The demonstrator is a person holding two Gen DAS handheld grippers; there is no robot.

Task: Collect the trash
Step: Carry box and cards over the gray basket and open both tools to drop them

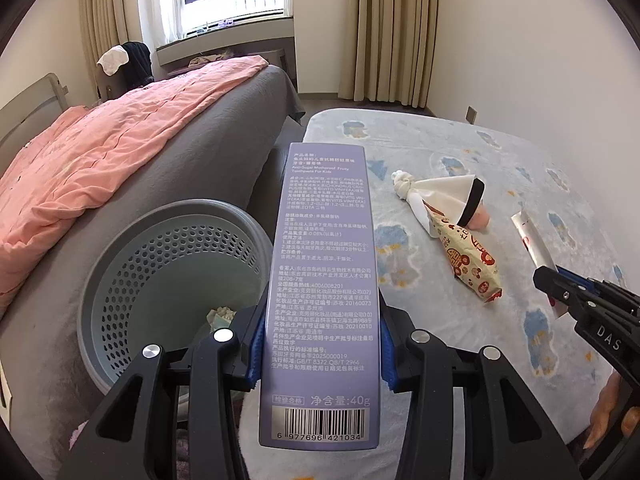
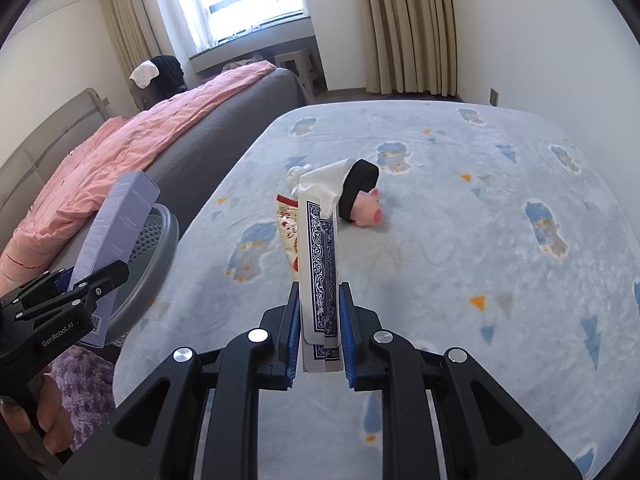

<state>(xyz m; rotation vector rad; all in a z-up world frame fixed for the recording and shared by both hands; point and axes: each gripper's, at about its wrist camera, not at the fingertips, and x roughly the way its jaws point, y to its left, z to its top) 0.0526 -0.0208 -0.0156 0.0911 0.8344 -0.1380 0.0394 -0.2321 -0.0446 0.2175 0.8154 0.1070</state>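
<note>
While I hold both grippers angled down over the bedroom floor, the items read thus, left to right. Bed [image 1: 100, 184]: grey, pink quilt [image 1: 80, 160] on top. Perforated waste basket [image 1: 160, 264]: grey-blue, against the bed side, crumpled scraps at its bottom. Left gripper [image 1: 320, 344]: blue pads clamped on a lavender toothpaste box [image 1: 324, 280], which stands lengthwise above the basket's right rim. Pale blue patterned rug [image 2: 460, 240]: carries a printed snack wrapper [image 1: 472, 264], a white knotted cloth [image 1: 424, 192] and a pink pig toy [image 2: 368, 210], lying together. Right gripper [image 2: 320, 328]: jaws pinching blue-backed playing cards [image 2: 322, 264], held on edge above the rug. Beyond: window, beige curtains, white walls.
</note>
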